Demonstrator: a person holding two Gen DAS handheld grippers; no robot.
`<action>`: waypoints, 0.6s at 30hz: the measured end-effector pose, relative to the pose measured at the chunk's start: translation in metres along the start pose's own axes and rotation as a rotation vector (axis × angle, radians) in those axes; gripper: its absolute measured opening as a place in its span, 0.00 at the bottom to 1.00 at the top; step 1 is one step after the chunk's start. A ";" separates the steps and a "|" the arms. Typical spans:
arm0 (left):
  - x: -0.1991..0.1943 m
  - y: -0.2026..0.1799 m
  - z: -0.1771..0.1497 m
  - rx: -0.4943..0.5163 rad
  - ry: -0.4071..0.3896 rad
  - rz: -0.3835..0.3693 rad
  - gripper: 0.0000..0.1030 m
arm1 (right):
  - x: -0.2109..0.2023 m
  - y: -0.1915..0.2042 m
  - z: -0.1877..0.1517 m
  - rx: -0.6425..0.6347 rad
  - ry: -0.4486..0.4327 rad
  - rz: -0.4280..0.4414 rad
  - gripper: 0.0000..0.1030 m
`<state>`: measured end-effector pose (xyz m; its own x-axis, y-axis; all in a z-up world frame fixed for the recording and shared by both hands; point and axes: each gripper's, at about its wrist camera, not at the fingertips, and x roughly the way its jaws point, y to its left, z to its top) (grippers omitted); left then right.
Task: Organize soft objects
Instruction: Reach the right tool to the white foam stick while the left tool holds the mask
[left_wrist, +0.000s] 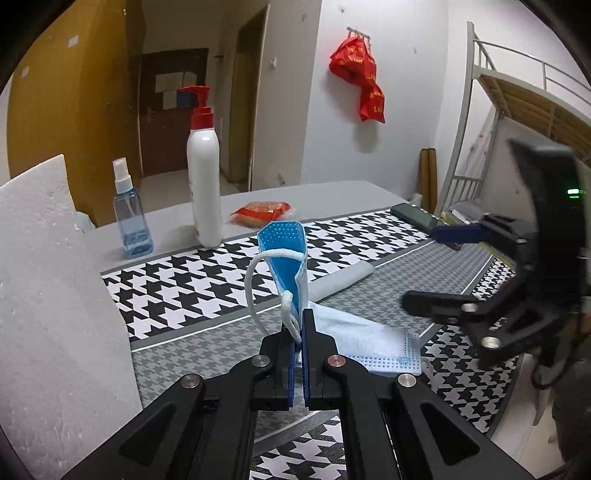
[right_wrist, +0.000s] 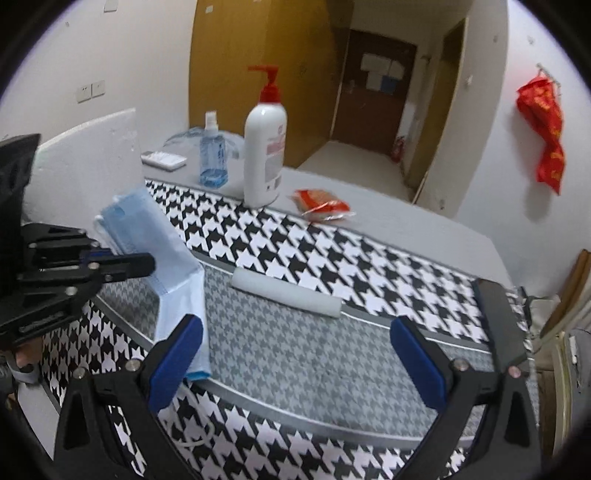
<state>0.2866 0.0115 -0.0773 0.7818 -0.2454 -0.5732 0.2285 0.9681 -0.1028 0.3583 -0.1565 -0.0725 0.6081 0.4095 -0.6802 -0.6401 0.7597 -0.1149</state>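
Note:
A blue face mask (left_wrist: 286, 258) is pinched by one end in my left gripper (left_wrist: 298, 325), which is shut on it; the held end stands up folded, with its white ear loop (left_wrist: 255, 280) hanging, and the rest lies on the houndstooth mat (left_wrist: 207, 343). In the right wrist view the mask (right_wrist: 166, 258) drapes from the left gripper (right_wrist: 147, 264) down to the mat. My right gripper (right_wrist: 295, 354) is open and empty, low over the mat, its left finger beside the mask's lower end. A white foam roll (right_wrist: 286, 293) lies ahead of it.
A white pump bottle (right_wrist: 264, 151), a blue spray bottle (right_wrist: 213, 155) and a red snack packet (right_wrist: 321, 206) stand at the table's far side. A white foam board (left_wrist: 48, 295) stands at the left. A bunk bed frame (left_wrist: 517, 110) is at the right.

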 end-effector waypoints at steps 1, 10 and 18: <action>-0.001 0.000 0.000 -0.002 -0.002 0.002 0.02 | 0.006 -0.001 0.000 -0.002 0.012 0.004 0.99; -0.005 0.001 0.000 -0.011 -0.007 -0.003 0.02 | 0.045 -0.015 0.006 0.053 0.087 0.064 0.99; -0.010 0.001 -0.001 -0.011 -0.022 -0.006 0.02 | 0.058 -0.011 0.021 0.152 0.102 0.090 0.99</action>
<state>0.2783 0.0145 -0.0724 0.7931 -0.2523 -0.5544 0.2270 0.9670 -0.1153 0.4108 -0.1304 -0.0958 0.4960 0.4316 -0.7535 -0.6066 0.7931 0.0550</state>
